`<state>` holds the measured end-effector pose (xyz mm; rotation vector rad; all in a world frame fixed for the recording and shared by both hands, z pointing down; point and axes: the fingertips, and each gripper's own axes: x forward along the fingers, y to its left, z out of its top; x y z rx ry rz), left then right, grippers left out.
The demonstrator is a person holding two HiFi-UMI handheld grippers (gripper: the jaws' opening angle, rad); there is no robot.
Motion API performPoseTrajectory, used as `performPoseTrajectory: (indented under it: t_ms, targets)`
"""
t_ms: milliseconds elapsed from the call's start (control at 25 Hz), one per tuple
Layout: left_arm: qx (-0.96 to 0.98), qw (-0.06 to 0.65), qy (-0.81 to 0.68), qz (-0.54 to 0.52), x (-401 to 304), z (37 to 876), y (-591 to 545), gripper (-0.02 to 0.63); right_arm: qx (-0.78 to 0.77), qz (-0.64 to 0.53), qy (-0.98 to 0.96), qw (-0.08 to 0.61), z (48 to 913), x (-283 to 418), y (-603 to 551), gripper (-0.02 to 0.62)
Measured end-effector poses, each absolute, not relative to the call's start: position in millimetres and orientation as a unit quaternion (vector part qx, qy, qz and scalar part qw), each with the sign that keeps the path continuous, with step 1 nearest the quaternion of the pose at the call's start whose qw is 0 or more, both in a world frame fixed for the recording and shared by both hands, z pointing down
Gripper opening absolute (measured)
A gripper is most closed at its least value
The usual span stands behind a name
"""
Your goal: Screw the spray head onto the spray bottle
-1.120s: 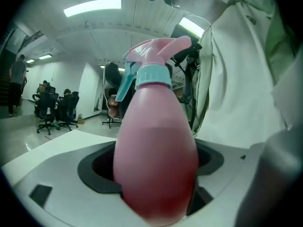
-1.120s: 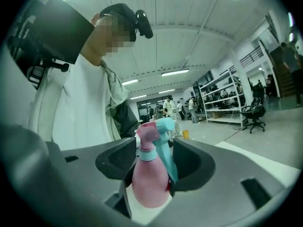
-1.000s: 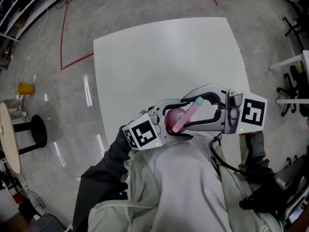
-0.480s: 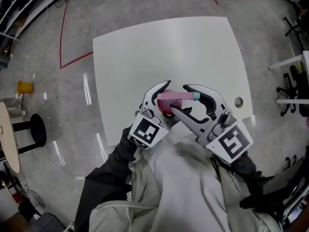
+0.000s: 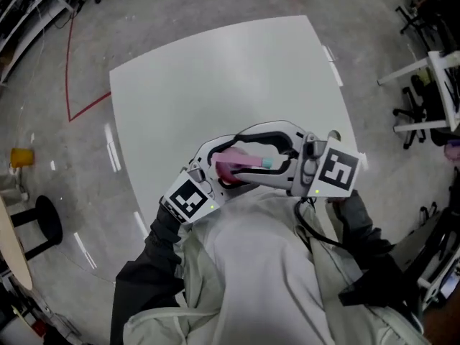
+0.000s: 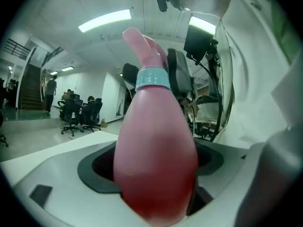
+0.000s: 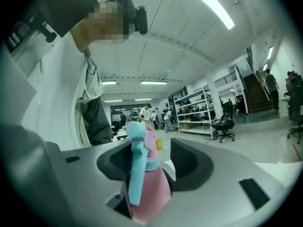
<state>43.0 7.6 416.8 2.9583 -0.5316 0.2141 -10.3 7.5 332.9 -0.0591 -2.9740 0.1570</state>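
Pinching spray bottle (image 6: 156,160): left gripper (image 5: 224,165); right gripper (image 7: 151,168), jaws just closing, loosely flanks spray head (image 7: 135,162); base hidden.

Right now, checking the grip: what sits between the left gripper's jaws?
The pink spray bottle: its body fills the gap, teal collar pointing away. The left gripper view shows it.

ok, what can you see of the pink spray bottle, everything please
The pink plastic spray bottle has a smooth body that tapers to a teal ring collar, topped by a pink spray head with a teal trigger. The head sits on the neck; how tightly, I cannot tell. It lies about level in the air by the near edge of the white table. The left claw clamps its body. The right claw, jaws just closed in a little, straddles the head without pinching it.
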Motion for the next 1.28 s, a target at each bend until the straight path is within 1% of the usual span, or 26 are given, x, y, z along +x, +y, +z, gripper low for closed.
performPoseTrajectory:
  t_ms: [80,120,160,280,360,480,600,680,800,880,1000,1080,1200,1240,1280]
  targets:
    - [0.978,0.072,-0.185,0.063,48.7,415.9,3.1,0.436,-0.028,0.068,-0.991,0.112,342.0,-14.6,11.1,0.204]
    - [0.977,0.083,-0.188,0.061,55.9,415.0,0.4,0.436,-0.030,0.064,-0.991,0.117,342.9,-14.1,12.2,0.188]
    - [0.975,0.093,-0.192,0.061,62.7,414.9,-1.4,0.436,-0.031,0.054,-0.992,0.113,341.8,-13.1,12.5,0.166]
    - [0.966,0.105,-0.222,0.079,69.8,419.6,-8.7,0.436,-0.009,0.038,-0.994,0.106,341.7,-5.1,7.3,0.163]
    - [0.952,0.091,-0.273,0.104,66.8,429.1,-20.5,0.436,0.040,0.037,-0.992,0.118,347.6,2.5,-1.1,0.155]
    - [0.919,0.069,-0.363,0.140,60.4,443.6,-40.8,0.436,0.158,0.043,-0.978,0.126,357.3,12.1,-17.0,0.138]
    - [0.881,0.052,-0.437,0.176,52.7,452.2,-55.5,0.436,0.275,0.067,-0.952,0.115,361.2,15.1,-30.7,0.138]
    - [0.873,0.054,-0.454,0.168,52.3,452.5,-57.0,0.436,0.301,0.051,-0.946,0.113,362.2,12.3,-28.9,0.138]
    - [0.908,0.077,-0.401,0.094,62.8,441.0,-46.0,0.436,0.234,-0.033,-0.966,0.103,353.0,6.0,-16.5,0.140]
    - [0.937,0.072,-0.337,0.061,71.6,428.9,-33.9,0.436,0.148,-0.052,-0.983,0.091,345.1,9.5,-3.7,0.140]
    - [0.965,0.055,-0.247,0.069,73.4,422.8,-13.2,0.436,0.073,0.077,-0.993,0.046,331.9,15.1,7.2,0.140]
    - [0.974,0.052,-0.207,0.077,69.5,421.4,-2.9,0.436,0.016,0.123,-0.991,0.048,328.5,15.8,12.2,0.140]
    - [0.972,0.075,-0.215,0.063,58.8,419.3,-4.9,0.436,-0.026,0.115,-0.991,0.060,324.2,13.2,15.1,0.141]
    - [0.967,0.092,-0.233,0.049,55.1,419.4,-10.0,0.436,-0.024,0.100,-0.993,0.065,324.1,12.0,16.6,0.152]
    - [0.962,0.108,-0.250,0.036,51.5,420.0,-15.1,0.436,-0.019,0.085,-0.994,0.073,325.5,10.0,19.6,0.188]
